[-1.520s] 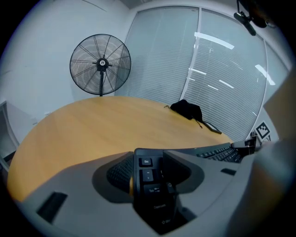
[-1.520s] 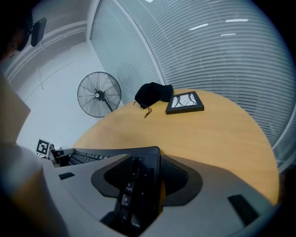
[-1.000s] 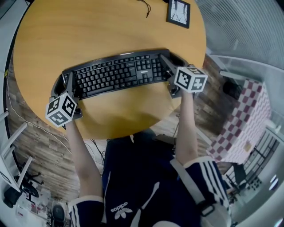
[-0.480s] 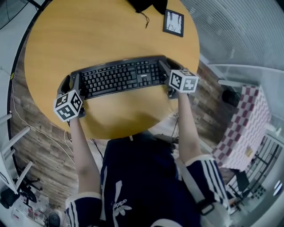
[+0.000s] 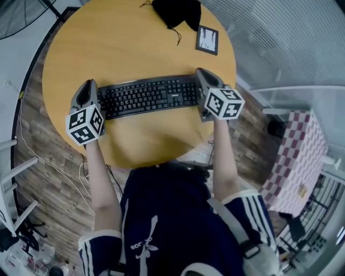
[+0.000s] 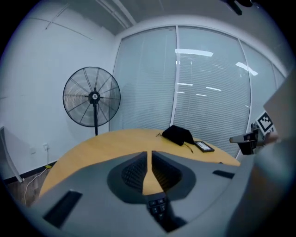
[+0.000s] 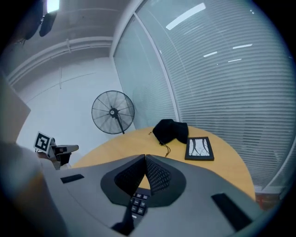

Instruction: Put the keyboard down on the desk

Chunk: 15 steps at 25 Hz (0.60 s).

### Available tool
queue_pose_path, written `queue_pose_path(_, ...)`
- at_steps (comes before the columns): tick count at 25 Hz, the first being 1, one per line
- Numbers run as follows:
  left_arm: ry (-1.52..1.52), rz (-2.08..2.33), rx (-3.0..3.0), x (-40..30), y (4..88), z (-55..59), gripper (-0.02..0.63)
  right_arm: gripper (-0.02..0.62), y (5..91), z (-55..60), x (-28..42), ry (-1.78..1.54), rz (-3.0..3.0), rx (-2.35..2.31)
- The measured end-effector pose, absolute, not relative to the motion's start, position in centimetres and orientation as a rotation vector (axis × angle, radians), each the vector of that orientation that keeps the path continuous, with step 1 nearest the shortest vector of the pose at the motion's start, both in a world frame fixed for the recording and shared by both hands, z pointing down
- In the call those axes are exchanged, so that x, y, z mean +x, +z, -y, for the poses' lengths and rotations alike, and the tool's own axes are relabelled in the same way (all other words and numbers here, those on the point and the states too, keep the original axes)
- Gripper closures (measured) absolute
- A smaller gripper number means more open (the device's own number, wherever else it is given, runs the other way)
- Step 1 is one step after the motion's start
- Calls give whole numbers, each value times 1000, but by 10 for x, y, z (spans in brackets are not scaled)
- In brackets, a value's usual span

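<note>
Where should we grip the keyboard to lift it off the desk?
Take the keyboard by its two short ends together, coming in from the near side. It lies flat and long across the desk, so a single grip at the middle would probably let it tip.

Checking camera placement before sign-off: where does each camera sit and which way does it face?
Head view: on the person's head, looking steeply down at keyboard and desk; forearms, lap, left gripper, right gripper show.
Left gripper view: on that gripper, facing across the desk toward the fan; its jaws, just closing, hold nothing.
Right gripper view: likewise, toward fan and blinds; jaws just closed, empty.
All three share pouch, picture frame.
</note>
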<state>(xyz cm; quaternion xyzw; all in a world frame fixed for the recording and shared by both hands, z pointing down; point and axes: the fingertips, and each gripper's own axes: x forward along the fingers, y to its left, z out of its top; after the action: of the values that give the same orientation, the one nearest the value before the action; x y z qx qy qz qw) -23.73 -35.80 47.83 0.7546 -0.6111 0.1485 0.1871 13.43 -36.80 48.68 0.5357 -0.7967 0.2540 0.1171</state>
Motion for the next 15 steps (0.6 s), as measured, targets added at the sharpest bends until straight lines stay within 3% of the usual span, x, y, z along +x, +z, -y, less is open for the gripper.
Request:
queue_pose_path(3,348,1756,2200,-228,439,354,603,591,444,364,119,649,2419,1580)
queue_pose_path(15,46,1878,2377,-207,271,299,604,591,285,292,83,271,2651,1631)
